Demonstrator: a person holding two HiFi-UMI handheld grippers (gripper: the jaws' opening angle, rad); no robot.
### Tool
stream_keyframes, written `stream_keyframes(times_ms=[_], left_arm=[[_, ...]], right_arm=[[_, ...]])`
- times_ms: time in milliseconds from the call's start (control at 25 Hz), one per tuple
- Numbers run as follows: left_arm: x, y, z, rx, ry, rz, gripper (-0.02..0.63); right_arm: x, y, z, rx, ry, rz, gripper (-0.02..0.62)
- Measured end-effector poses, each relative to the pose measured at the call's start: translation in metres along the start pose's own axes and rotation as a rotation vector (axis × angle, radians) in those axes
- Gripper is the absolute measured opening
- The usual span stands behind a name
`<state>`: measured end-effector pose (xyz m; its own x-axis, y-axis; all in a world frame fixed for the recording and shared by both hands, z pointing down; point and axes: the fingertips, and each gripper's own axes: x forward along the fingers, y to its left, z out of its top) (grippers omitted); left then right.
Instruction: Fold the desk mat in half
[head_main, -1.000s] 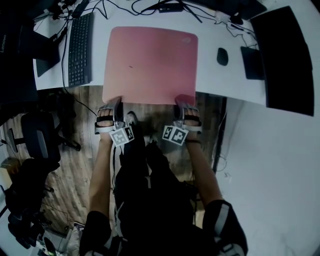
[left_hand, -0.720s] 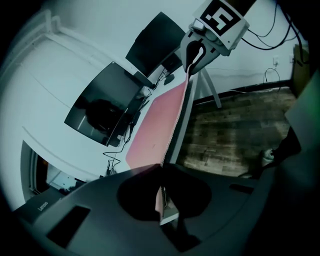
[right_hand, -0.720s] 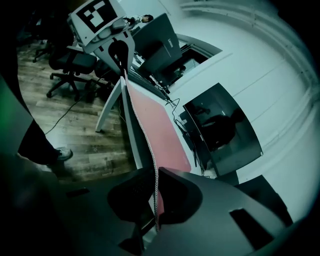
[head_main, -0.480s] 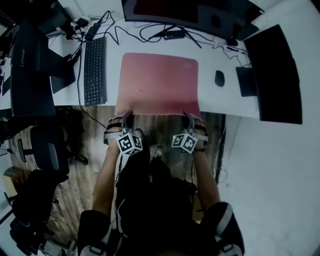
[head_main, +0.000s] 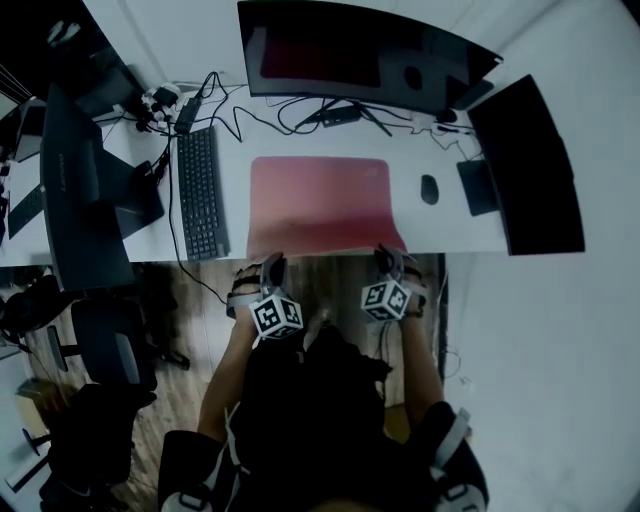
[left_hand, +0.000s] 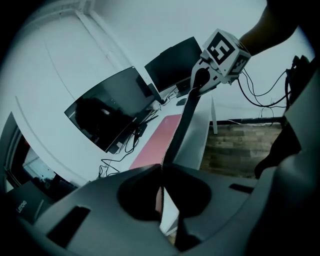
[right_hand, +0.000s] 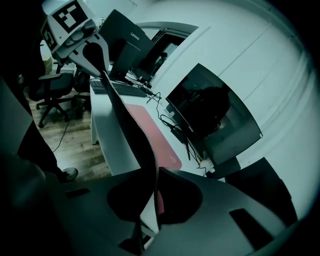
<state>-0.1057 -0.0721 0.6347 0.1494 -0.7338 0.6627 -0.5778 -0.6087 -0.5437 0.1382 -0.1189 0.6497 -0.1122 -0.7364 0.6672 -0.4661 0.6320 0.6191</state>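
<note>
Both grippers have risen since 1 second ago, lifting the near edge of the mat, which then hung over the desk's front edge. The view now takes in more of the desk. The left gripper is clamped on the mat's left near corner and the right gripper on its right one, both above the desk's front edge. Most of the mat lies flat mid-desk. Folding looks barely begun: the 2 corners still need carrying to the desk's far side.
</note>
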Motion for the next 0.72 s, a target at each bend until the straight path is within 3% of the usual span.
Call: stream_keyframes(times_ms=[320,720], left_arm=[[0.002,0.051,0.020,-0.006,-0.060,0.010,0.020],[0.030,0.119,0.053,-0.011,-0.092,0.118,0.020]], right_arm=[[0.010,-0.040,0.034,0.050,-0.031,-0.062,0.023],[0.035,-0.095,0.069,0.065,-0.091,-0.050,0.023]])
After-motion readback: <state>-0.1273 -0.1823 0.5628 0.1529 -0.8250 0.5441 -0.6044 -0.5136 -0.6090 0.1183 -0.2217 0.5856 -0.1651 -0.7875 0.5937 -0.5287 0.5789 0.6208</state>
